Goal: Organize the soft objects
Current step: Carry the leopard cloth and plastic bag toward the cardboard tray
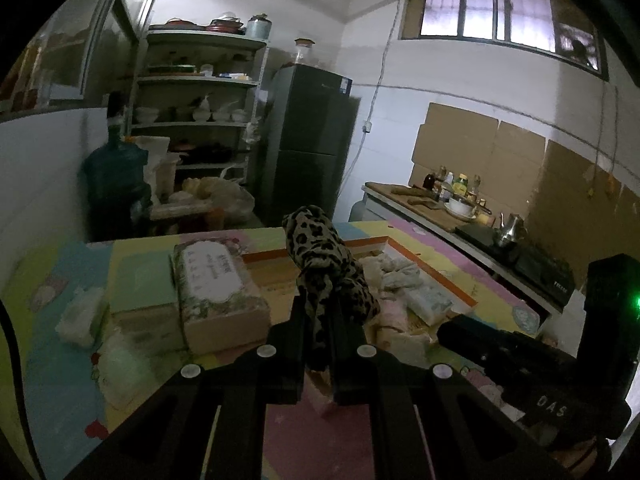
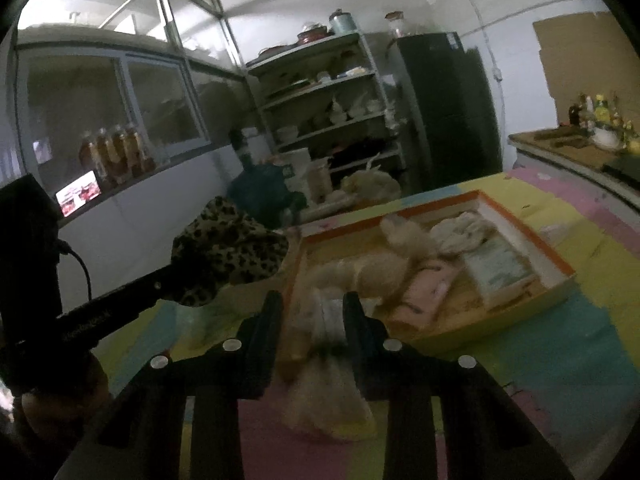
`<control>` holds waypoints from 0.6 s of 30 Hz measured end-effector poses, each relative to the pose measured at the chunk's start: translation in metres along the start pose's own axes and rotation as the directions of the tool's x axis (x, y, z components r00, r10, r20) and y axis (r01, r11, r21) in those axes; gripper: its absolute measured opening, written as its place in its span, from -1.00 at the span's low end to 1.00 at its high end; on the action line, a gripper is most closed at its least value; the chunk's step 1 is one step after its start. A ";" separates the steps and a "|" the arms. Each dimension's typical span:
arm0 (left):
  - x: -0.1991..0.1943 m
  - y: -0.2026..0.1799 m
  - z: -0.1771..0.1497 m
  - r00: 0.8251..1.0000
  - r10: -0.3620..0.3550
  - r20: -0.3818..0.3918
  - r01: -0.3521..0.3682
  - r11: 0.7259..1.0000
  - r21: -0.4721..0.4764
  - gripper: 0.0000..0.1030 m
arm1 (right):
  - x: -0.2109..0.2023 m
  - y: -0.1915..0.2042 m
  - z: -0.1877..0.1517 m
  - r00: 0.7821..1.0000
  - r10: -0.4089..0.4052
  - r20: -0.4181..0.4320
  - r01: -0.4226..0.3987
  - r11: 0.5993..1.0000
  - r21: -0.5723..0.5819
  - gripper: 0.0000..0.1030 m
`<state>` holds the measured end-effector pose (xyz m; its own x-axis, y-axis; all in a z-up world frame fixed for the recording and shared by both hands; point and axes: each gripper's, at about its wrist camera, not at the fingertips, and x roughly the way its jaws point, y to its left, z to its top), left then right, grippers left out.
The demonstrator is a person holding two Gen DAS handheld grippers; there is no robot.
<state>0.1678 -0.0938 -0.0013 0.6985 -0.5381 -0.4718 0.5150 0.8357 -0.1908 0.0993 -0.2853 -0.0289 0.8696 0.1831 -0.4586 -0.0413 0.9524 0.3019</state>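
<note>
Left wrist view shows your left gripper [image 1: 320,312] pinched tight on a leopard-print cloth [image 1: 326,256]; the cloth bunches up above the fingertips and hangs clear of the mat, so it is lifted, not dragged. The orange-rimmed tray [image 1: 432,270] is your landmark: the cloth sits in front of its near-left corner, and you probably hold it high so the loose folds clear the rim on the way over.

Inside the tray lie pale rags and flat soft packets, already gathered there. Left of the tray stands a floral tissue box [image 1: 218,280], with a few small tissue packs [image 1: 80,314] further left of it, all outside the tray and likely waiting their turn.

In the right wrist view your right gripper [image 2: 312,312] has its fingers around a whitish, soft pack [image 2: 326,320], just in front of the tray's [image 2: 532,248] near edge. The picture is blurred there, so you cannot be sure from it whether the pads press on the pack, though the narrow gap between them suggests a grip. A cream plush toy [image 2: 384,264] lies in the tray's near-left part, and your left gripper with the leopard-print cloth [image 2: 228,240] hangs to the tray's left.

Both soft things seem bound for the tray; its right half looks freer than the left, where the plush and rags crowd.
</note>
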 end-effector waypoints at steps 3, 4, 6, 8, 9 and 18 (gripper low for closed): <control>0.009 -0.001 0.001 1.000 0.004 -0.016 -0.004 1.000 -0.014 -0.82 | 0.007 -0.014 -0.002 1.000 0.013 -0.028 -0.012 0.999 0.035 -0.38; 0.011 -0.001 0.001 1.000 0.005 -0.021 -0.005 1.000 -0.018 -0.82 | 0.007 -0.017 -0.004 0.999 0.022 -0.032 -0.020 0.999 0.048 -0.38; 0.012 -0.001 0.000 1.000 0.011 -0.026 -0.011 1.000 -0.019 -0.82 | 0.005 -0.025 -0.008 0.999 0.030 -0.042 -0.027 0.997 0.070 -0.38; 0.014 0.000 -0.001 1.000 0.011 -0.029 -0.012 1.000 -0.025 -0.82 | 0.003 -0.033 -0.014 0.998 0.047 -0.053 -0.041 0.994 0.102 -0.35; 0.014 0.000 -0.002 1.000 0.011 -0.030 -0.012 1.000 -0.028 -0.82 | 0.001 -0.038 -0.018 0.997 0.046 -0.056 -0.039 0.991 0.126 -0.20; 0.019 0.001 -0.008 0.999 -0.013 -0.050 0.011 0.999 -0.040 -0.82 | 0.008 -0.056 -0.061 0.978 0.082 -0.192 -0.022 0.955 0.294 0.36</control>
<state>0.1780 -0.1022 -0.0178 0.6664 -0.5425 -0.5115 0.5022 0.8336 -0.2299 0.0785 -0.3226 -0.1006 0.7526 0.3038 -0.5842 0.0861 0.8342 0.5448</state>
